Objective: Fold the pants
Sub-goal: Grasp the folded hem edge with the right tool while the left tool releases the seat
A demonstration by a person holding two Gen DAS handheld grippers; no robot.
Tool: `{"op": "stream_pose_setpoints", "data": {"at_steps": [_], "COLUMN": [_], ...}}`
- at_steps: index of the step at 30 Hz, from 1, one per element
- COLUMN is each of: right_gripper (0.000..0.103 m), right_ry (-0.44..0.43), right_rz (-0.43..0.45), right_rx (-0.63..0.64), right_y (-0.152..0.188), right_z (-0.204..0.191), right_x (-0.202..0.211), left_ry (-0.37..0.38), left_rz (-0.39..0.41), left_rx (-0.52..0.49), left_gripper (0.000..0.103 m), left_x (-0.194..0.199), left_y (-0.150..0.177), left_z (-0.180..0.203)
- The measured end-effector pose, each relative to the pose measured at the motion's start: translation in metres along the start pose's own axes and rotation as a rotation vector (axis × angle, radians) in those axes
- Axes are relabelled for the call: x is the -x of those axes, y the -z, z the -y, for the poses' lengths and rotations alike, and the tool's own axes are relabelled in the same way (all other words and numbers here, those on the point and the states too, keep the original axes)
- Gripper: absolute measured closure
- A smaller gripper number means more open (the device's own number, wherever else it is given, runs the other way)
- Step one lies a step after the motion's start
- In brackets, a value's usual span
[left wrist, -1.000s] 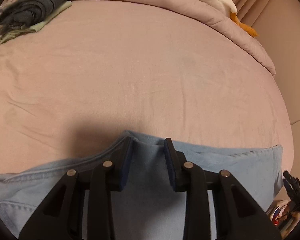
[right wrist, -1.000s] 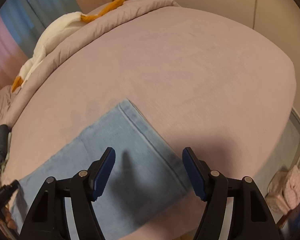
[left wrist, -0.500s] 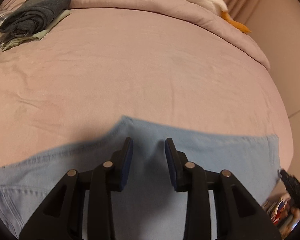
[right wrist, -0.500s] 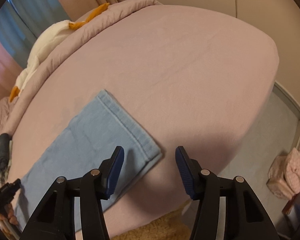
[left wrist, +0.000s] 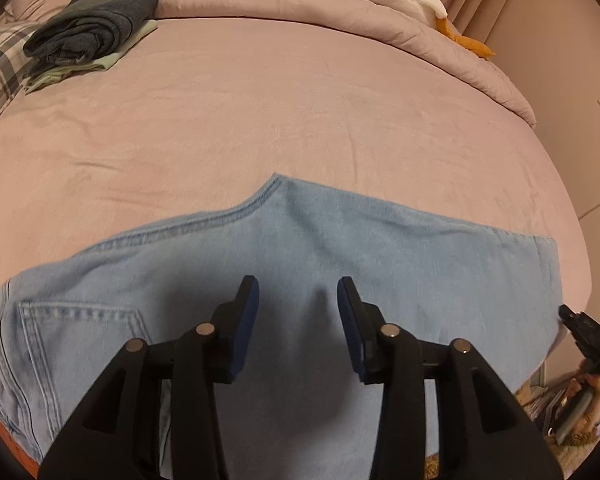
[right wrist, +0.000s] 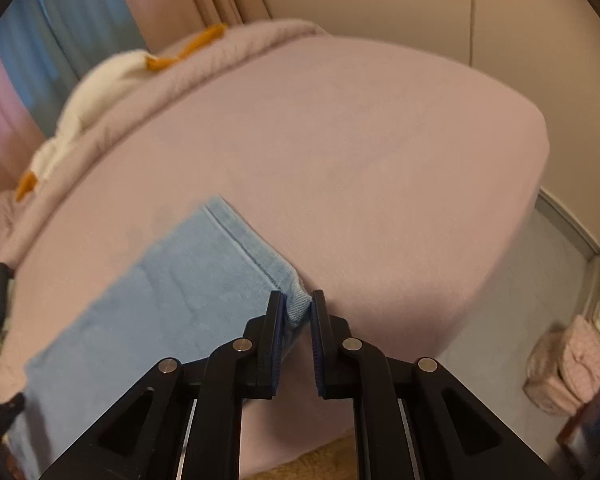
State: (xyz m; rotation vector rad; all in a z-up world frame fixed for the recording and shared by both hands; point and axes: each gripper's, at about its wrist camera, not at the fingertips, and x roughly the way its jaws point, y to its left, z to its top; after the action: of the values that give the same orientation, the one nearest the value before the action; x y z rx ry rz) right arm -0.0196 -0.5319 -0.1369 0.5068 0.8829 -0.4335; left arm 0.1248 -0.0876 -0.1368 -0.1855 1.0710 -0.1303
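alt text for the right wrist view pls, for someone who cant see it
The right gripper, jaws closing, pinches the hem corner of light blue jeans lying flat on a pink bed. A white and orange plush toy lies at the bed's far edge.

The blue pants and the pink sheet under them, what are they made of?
The blue pants look like light-wash denim: matte, with doubled seam stitching and a sewn-on back pocket. The pink sheet looks like soft woven fabric, maybe cotton: matte, with fine creases. I can't be sure of the fibre.
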Motion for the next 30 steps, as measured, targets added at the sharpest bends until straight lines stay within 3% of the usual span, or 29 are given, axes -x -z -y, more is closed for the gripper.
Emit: {"op": "stream_pose_setpoints", "data": {"at_steps": [5,11,15,19,25,28,30], "right_gripper": [0.091,0.091,0.090,0.090,0.088,0.061,0.033], "right_ry": [-0.002,0.017,0.026,0.058,0.036,0.056,0.068], "right_rz": [-0.028,-0.026,-0.008,-0.016,-0.031,-0.051,-0.052], "right_rx": [-0.047,-0.050,-0.057,-0.045,-0.098,-0.119,-0.136], "right_y": [0.003,0.004,0.009,0.007,0.005,0.007,0.011], "right_z": [0.008,0.009,0.007,0.001,0.007,0.006,0.007], "right_x": [-0.019,-0.017,-0.017,-0.017,-0.015,-0.009,-0.001], "left_ry": [0.036,0.047,0.088,0.112,0.128,0.141,0.134], "left_rz": [-0.008,-0.001,0.005,-0.020,-0.067,-0.099,-0.110], "left_rx": [0.024,0.021,0.015,-0.013,-0.024,-0.024,-0.022], "left_gripper": [0.061,0.050,0.036,0.036,0.035,0.034,0.034], "left_x": [0.008,0.019,0.026,0.024,0.013,0.002,-0.005], "left_y": [0.011,0.020,0.031,0.040,0.049,0.051,0.052], "left_z": [-0.004,-0.001,0.003,0.008,0.010,0.010,0.010]}}
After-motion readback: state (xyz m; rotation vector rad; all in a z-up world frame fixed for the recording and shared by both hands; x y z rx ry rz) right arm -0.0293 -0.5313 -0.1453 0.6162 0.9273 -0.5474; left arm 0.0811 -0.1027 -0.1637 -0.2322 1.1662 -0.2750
